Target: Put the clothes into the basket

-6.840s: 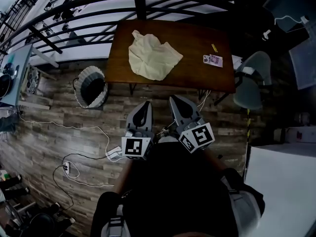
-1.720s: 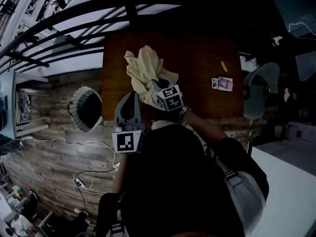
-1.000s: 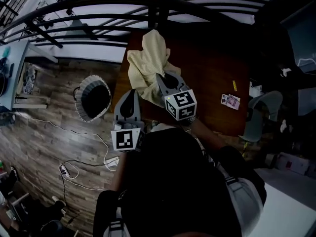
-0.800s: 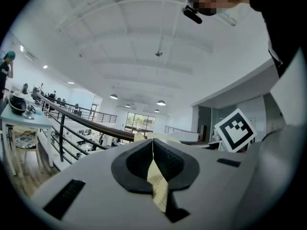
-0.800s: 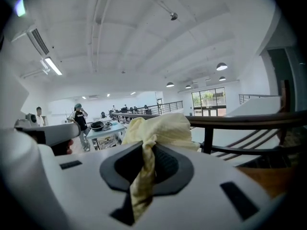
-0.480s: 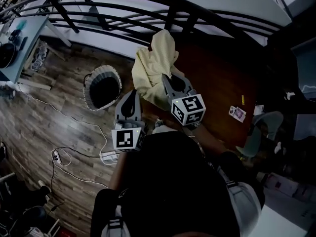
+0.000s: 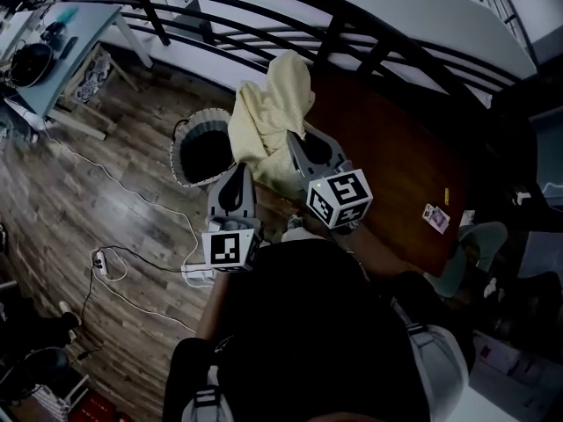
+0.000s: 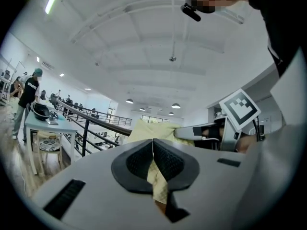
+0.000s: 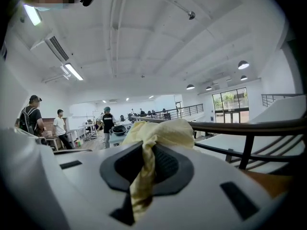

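My right hand-held gripper (image 7: 297, 139) is clamped on the yellow cloth (image 7: 268, 104). Its own view shows a twist of fabric pinched between the pads and bunched up past them. The cloth hangs lifted over the left end of the brown table (image 7: 396, 161). From above, its left fold overlaps the right rim of the basket (image 7: 187, 134), which stands on the wooden floor (image 7: 79, 192) just beside that table end. The basket's mouth faces up, with bare floor on its left and near sides. On the far side the black railing (image 7: 369, 47) runs close behind table and basket.

My left hand-held gripper (image 7: 236, 172) is closed, pads meeting at the tips, on the near side of the basket and beside the hanging cloth. Yellow shows in the slot below its pads; I can't tell whether that is caught fabric or the cloth beyond. I can't judge how high the cloth hangs above the rim, and its lower end is hidden behind the right hand-held gripper.

White cables (image 7: 132, 262) trail over the floor at near left, and a small card (image 7: 435, 218) lies at the table's right end.
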`<action>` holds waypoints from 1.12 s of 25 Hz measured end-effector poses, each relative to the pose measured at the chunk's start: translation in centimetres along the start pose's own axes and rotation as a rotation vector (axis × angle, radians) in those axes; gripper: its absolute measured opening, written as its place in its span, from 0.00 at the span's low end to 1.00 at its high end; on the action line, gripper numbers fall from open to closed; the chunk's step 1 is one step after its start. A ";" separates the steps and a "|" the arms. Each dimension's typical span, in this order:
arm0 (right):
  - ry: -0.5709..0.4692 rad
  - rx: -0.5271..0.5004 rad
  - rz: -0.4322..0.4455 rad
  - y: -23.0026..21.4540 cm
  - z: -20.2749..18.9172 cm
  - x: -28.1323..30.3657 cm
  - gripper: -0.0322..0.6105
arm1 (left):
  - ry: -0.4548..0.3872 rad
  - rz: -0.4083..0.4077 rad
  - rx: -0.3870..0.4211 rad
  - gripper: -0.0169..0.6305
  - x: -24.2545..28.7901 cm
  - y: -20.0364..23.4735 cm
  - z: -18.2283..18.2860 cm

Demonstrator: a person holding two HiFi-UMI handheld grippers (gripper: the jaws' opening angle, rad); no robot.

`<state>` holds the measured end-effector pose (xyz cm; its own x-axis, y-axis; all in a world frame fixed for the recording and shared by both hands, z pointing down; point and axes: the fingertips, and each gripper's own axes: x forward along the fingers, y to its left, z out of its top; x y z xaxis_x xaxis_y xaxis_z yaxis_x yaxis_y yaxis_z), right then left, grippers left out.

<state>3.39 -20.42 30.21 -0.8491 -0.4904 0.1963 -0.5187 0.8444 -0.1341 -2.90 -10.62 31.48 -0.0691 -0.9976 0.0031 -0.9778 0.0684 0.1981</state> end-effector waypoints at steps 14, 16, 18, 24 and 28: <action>0.000 -0.056 0.157 12.5 0.9 6.7 0.13 | -0.043 0.152 -0.010 0.05 -7.5 10.7 1.2; 0.004 -0.057 0.179 14.0 0.7 7.5 0.13 | -0.047 0.191 -0.009 0.05 -9.1 12.2 1.4; 0.005 -0.060 0.198 15.6 0.6 8.3 0.13 | -0.052 0.227 -0.008 0.05 -10.6 13.7 1.7; 0.027 -0.063 0.267 20.2 0.2 11.0 0.13 | -0.059 0.346 -0.027 0.05 -14.6 17.9 2.2; 0.034 -0.073 0.311 22.1 -0.6 12.0 0.13 | -0.075 0.415 -0.039 0.05 -16.8 19.1 1.7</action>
<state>-18.22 -7.58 30.16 -0.9614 -0.1995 0.1895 -0.2249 0.9665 -0.1234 -20.77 7.48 33.56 -0.4709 -0.8820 0.0198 -0.8559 0.4622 0.2319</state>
